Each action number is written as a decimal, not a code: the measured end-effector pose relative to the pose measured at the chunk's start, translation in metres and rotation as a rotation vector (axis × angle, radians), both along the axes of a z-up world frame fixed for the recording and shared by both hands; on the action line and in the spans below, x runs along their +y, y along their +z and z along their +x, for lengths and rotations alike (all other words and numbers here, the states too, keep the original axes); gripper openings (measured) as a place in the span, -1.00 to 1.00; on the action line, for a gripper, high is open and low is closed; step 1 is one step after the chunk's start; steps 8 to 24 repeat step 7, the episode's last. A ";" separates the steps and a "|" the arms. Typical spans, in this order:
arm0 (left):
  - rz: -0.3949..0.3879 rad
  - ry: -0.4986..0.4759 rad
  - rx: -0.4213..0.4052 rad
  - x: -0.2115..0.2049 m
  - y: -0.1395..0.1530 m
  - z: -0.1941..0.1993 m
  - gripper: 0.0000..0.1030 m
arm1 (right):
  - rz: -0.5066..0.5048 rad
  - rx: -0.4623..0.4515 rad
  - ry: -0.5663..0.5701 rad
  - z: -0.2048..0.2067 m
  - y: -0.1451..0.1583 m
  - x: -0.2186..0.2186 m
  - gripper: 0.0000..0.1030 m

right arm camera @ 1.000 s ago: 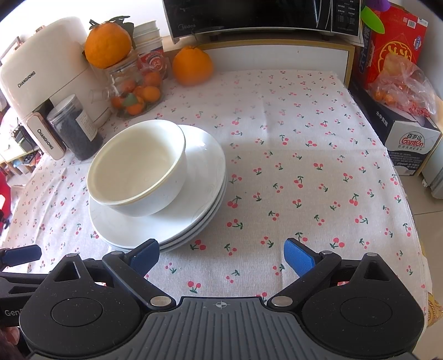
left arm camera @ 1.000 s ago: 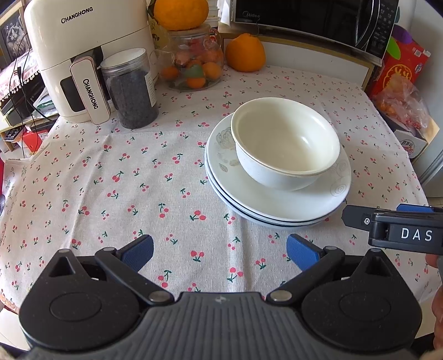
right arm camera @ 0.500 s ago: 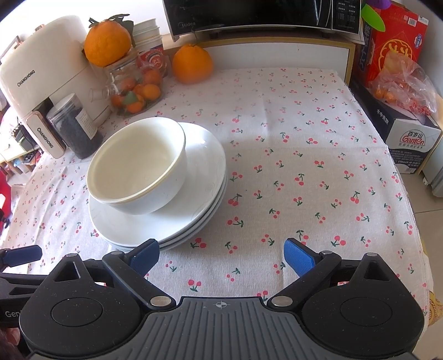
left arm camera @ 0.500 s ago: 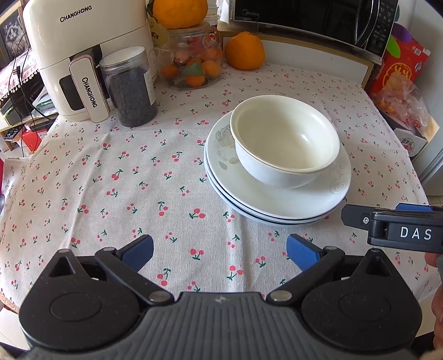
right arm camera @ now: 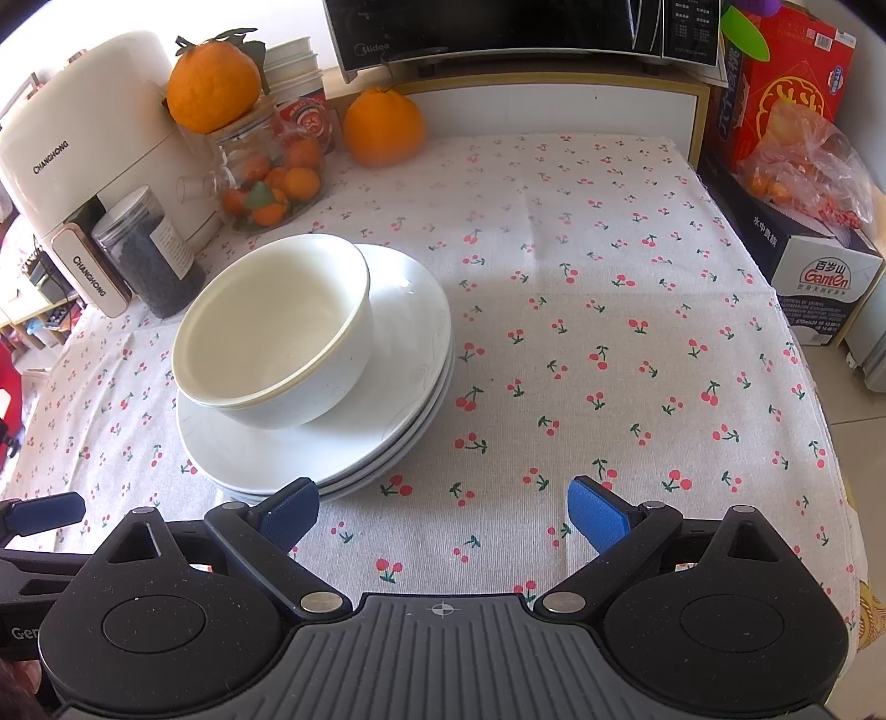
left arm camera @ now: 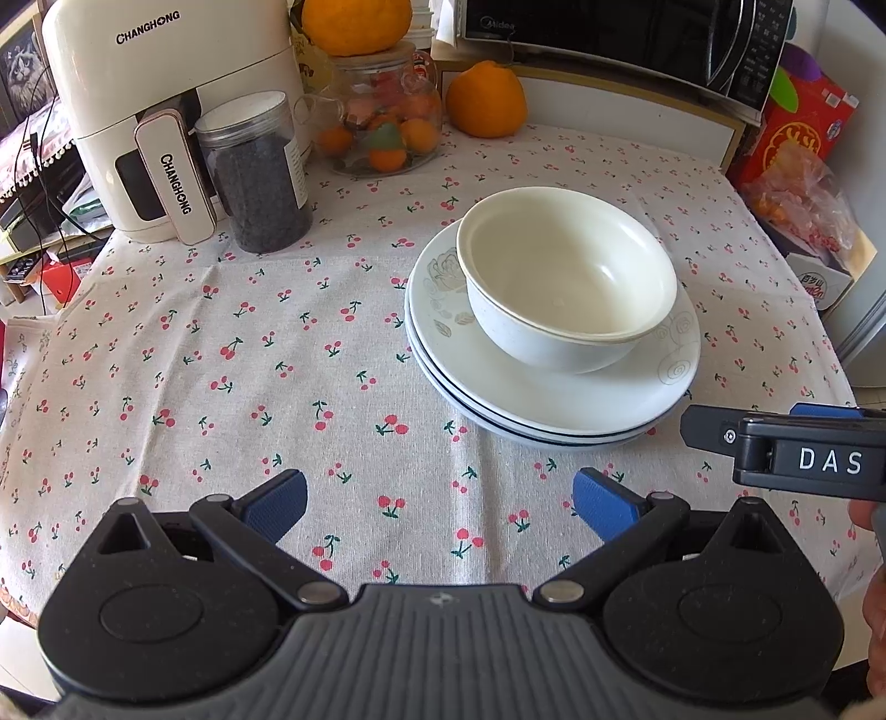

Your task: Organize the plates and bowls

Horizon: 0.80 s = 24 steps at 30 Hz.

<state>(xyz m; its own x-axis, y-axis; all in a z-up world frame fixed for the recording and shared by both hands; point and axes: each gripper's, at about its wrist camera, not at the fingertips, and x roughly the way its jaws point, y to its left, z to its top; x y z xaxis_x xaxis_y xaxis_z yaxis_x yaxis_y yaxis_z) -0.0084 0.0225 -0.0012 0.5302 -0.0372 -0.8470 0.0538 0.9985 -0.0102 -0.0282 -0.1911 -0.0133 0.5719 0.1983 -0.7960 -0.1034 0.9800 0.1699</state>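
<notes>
Spread wide and empty, left gripper (left arm camera: 437,501), blue pads hovering over bare cherry-print cloth (left arm camera: 221,354), touching nothing. Likewise spread and empty, right gripper (right arm camera: 443,512), its left pad just short of the near rim of the plates. Ahead of the left gripper at about 1 o'clock: white bowl (left arm camera: 570,282) upright, seated on the plate stack (left arm camera: 554,399), slightly toward the stack's far side. Seen from the right gripper, same bowl (right arm camera: 271,327) at about 11 o'clock, plate stack (right arm camera: 387,387) reaching almost to the left pad. No long axis to speak of, both round; any rim point equally open to a pinch. Nearer by a clear margin, judging by rim-to-pad gap: the right gripper. Beyond the stack, at 10 to 12 o'clock in the left view: dark jar (left arm camera: 255,171), air fryer (left arm camera: 160,111), fruit jar (left arm camera: 382,116), orange (left arm camera: 486,99), microwave (left arm camera: 620,39). Stacking probably complete already, nothing loose left on the cloth.
</notes>
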 end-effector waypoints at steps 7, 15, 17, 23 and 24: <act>-0.015 0.011 -0.004 0.005 0.003 0.003 0.99 | -0.008 -0.007 -0.010 0.000 0.000 -0.001 0.90; -0.015 0.011 -0.004 0.005 0.003 0.003 0.99 | -0.008 -0.007 -0.010 0.000 0.000 -0.001 0.90; -0.015 0.011 -0.004 0.005 0.003 0.003 0.99 | -0.008 -0.007 -0.010 0.000 0.000 -0.001 0.90; -0.015 0.011 -0.004 0.005 0.003 0.003 0.99 | -0.008 -0.007 -0.010 0.000 0.000 -0.001 0.90; -0.015 0.011 -0.004 0.005 0.003 0.003 0.99 | -0.008 -0.007 -0.010 0.000 0.000 -0.001 0.90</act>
